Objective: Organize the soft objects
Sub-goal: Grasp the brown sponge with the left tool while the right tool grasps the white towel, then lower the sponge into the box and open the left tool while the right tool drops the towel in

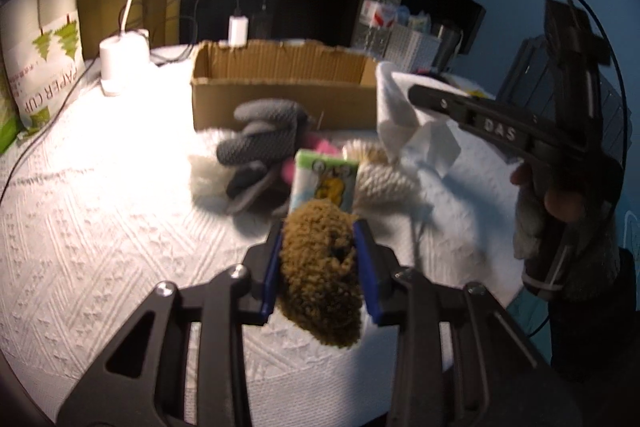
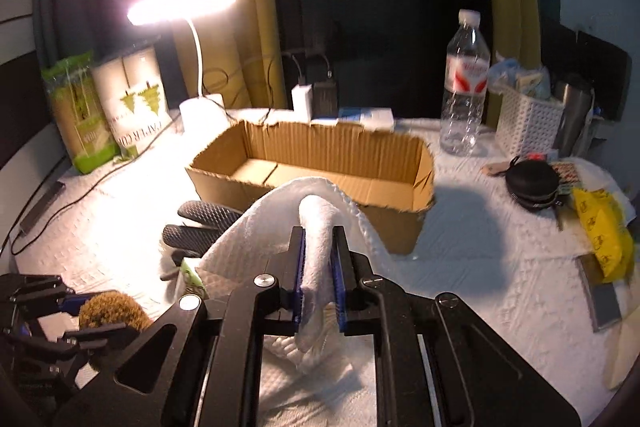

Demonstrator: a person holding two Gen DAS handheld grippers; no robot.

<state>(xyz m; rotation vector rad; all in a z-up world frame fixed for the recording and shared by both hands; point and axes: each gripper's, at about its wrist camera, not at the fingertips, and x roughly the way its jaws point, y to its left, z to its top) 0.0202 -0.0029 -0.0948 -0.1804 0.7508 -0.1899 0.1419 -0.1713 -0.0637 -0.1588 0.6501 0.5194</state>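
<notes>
Your left tool (image 1: 318,269): fingers clamped on a brown fuzzy soft item (image 1: 320,267), held above the counter (image 1: 100,227). Your right tool (image 2: 319,279): fingers closed on a fold of white towel (image 2: 316,227), lifted just in front of the open cardboard box (image 2: 320,163). On the counter near the box: grey knit gloves (image 1: 260,143), a cream fluffy piece (image 1: 380,175), something pink, blurred, and a small tissue pack (image 1: 324,181). Behind: lit desk lamp (image 2: 188,3), water bottle (image 2: 464,83).

Gloves (image 1: 260,139) before box (image 1: 280,95), bottle (image 2: 464,83) behind.
</notes>
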